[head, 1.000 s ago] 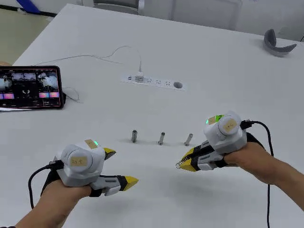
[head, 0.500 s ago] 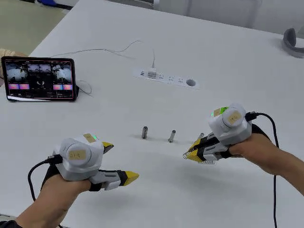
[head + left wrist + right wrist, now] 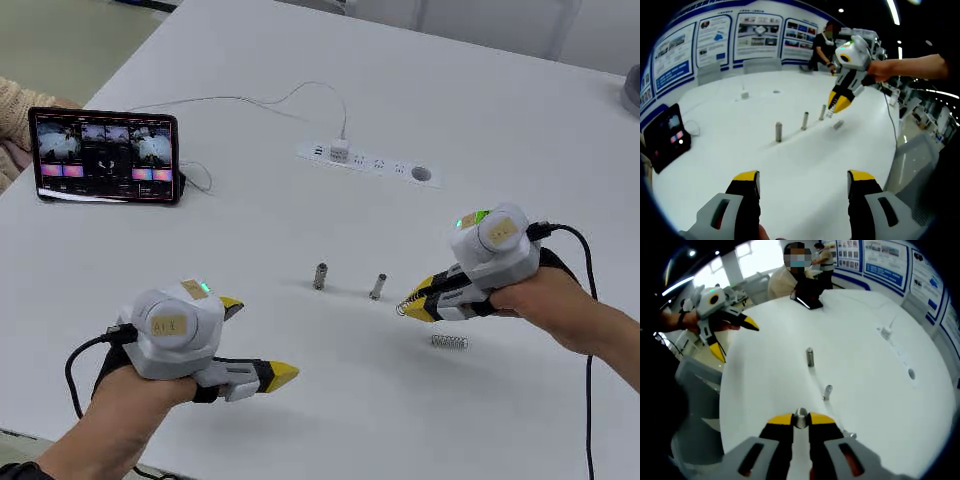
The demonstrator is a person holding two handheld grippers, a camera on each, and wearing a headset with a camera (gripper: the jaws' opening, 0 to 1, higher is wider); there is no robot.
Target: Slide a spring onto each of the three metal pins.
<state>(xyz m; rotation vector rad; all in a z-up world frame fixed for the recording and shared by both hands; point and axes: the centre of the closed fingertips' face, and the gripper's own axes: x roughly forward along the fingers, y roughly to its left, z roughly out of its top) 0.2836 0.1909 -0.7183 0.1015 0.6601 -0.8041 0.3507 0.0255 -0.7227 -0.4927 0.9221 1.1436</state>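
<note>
Two metal pins stand mid-table in the head view. The left pin [image 3: 320, 276] wears a spring and the middle pin [image 3: 378, 287] is bare. My right gripper [image 3: 410, 306] is shut on a spring [image 3: 402, 309] just right of the middle pin and covers the spot of the third. In the right gripper view the spring's end [image 3: 800, 416] sits between the shut jaws, with the third pin [image 3: 850, 435] beside them. A loose spring [image 3: 450, 342] lies on the table under that gripper. My left gripper [image 3: 257, 340] hangs open and empty at the front left, well short of the pins [image 3: 804, 120].
A tablet [image 3: 105, 155] stands at the far left of the white table [image 3: 300, 120]. A power strip [image 3: 370, 163] with a cable lies behind the pins. A person [image 3: 795, 275] sits at the table's far side. The right gripper's cable [image 3: 588, 300] trails to the right.
My right gripper has carried its spring up and forward to the right-hand pin, which it now covers. A loose spring has come into sight beneath it. The left gripper has hardly moved; the head camera shifted.
</note>
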